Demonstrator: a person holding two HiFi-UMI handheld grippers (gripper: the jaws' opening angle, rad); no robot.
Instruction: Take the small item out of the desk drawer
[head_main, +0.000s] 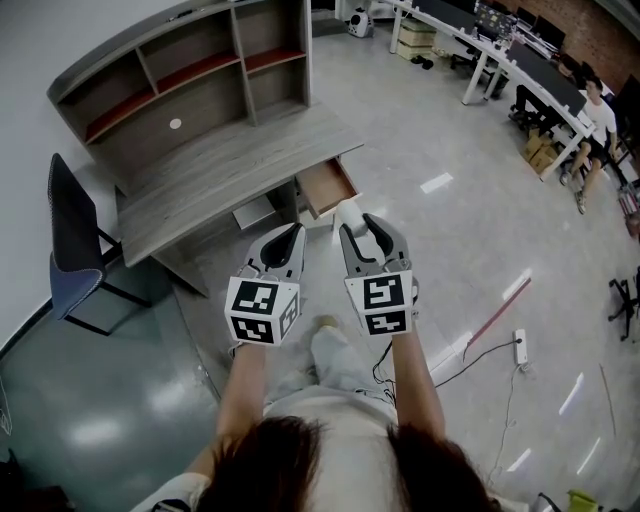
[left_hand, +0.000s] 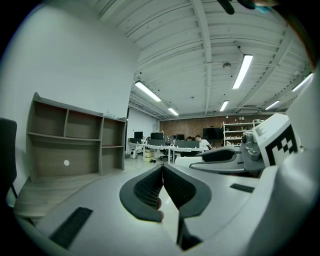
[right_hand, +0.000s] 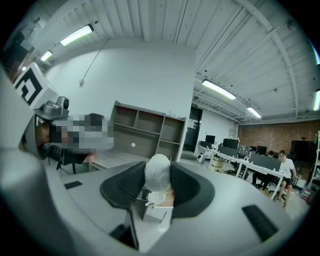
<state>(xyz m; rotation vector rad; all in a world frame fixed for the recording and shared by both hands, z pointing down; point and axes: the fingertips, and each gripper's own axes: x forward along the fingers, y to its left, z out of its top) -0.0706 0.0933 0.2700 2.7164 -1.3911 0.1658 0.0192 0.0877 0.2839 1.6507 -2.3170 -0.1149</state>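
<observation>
Gripping the small item (right_hand: 158, 177) between the fingers (right_hand: 187, 187) of the right gripper (right_hand: 157, 167), pads pressed on both sides of the pale, rounded, wrapped-looking lump, knotted end down. Holding it in the air just in front of the desk (head_main: 230, 165), above and slightly past the open drawer (head_main: 325, 187), out of the drawer and touching nothing but the fingers. Left gripper (left_hand: 163, 170) with fingers (left_hand: 147, 190) shut flat against each other, tip to tip. Hovering just beside the right gripper, also in front of the desk, at about the same height, near but not touching. Both held out on bare forearms (head_main: 245, 385), marker cubes facing up. Drawer pulled out from under the tabletop at the desk's right end, wood-coloured inside; cannot tell what else lies in it. Along the back of the desk, a shelf unit (head_main: 190, 75) with open compartments. Left of the desk, just beside it, a dark chair (head_main: 75, 245). Well apart to the right of the desk, a white power strip (head_main: 519, 347) with its cable on the grey floor (head_main: 440, 240). Far beyond the desk, long white workbenches (head_main: 500, 50) with monitors and a seated person (head_main: 597, 110).
</observation>
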